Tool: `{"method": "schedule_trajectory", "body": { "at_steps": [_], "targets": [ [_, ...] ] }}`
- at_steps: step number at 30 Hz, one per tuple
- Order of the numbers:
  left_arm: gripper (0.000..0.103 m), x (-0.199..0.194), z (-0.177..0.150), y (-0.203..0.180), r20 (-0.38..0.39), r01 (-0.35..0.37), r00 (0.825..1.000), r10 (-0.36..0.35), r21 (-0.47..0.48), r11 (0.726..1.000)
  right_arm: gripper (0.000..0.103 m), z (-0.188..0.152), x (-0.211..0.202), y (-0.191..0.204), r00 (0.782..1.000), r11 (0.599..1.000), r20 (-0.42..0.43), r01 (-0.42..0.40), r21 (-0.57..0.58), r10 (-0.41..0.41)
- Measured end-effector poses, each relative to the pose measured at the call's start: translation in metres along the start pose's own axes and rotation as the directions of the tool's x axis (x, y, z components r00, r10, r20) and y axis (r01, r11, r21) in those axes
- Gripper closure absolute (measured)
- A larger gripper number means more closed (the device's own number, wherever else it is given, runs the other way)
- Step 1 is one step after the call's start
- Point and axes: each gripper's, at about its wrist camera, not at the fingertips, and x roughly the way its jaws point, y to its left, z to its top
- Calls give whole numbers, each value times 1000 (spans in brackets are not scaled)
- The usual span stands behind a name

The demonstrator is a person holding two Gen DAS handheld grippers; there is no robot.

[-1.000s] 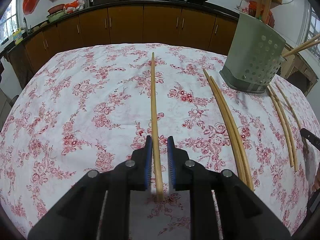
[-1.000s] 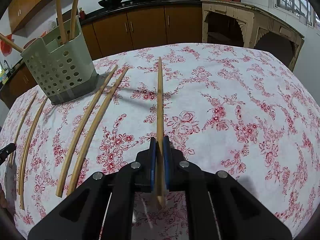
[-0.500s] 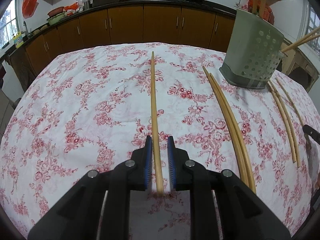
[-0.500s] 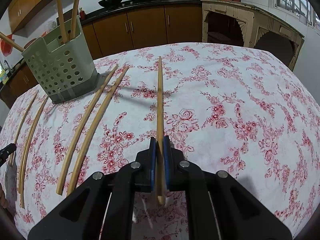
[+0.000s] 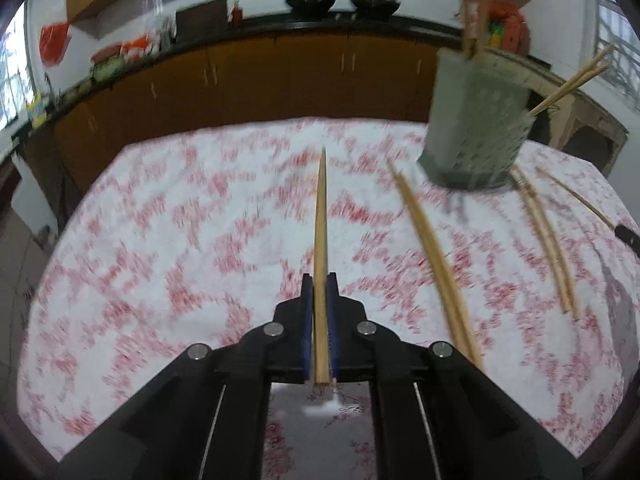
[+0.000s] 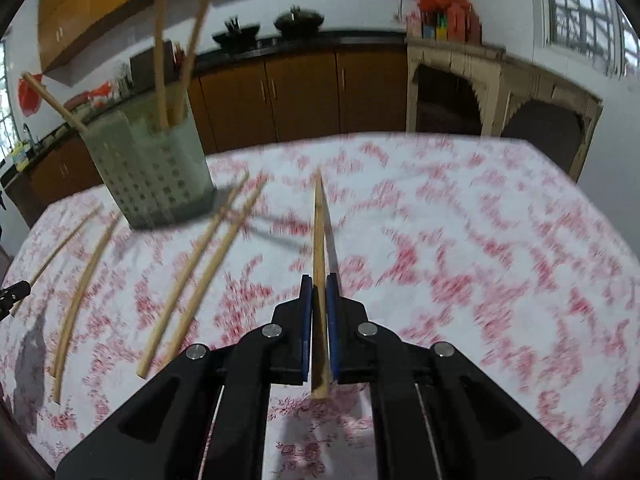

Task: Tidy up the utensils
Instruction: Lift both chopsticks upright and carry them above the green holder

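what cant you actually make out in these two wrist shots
- Left wrist view: motion blur smears the tablecloth print and the holes of the green utensil holder.
- Both views: the top edge cuts off the chopsticks standing in the holder, so their tips are unseen.
- Right wrist view: the left gripper is a dark sliver at the left edge.
- Countertop items behind are too small and blurred to identify.

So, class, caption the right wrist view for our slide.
Right claw shut on a chopstick, green holder ahead, more chopsticks on the floral cloth.
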Motion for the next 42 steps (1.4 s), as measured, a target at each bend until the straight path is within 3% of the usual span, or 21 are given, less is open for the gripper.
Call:
{"method": "schedule_trajectory", "body": {
  "at_steps": [6, 14, 34, 37, 42],
  "targets": [
    [95, -46, 27, -5, 125, 28, 992, -33, 36, 999, 95, 31, -36, -1, 990, 1000, 139, -11, -5, 12],
    [95, -86, 59, -4, 233, 94, 969, -87, -17, 995, 95, 55, -62, -8, 970, 995, 231, -83, 49, 70],
    [95, -95, 69, -3, 260, 100, 962, -88, -32, 995, 95, 67, -72, -3, 959, 994, 270, -101, 45, 85],
    [95, -106, 76, -4, 283, 121, 953, -107, -33, 992, 95, 76, -80, -1, 952, 991, 286, -128, 42, 111],
    [96, -138, 93, -17, 351, 166, 923, -156, 1, 986, 95, 98, -101, 9, 933, 981, 313, -194, 16, 179]
  ]
}}
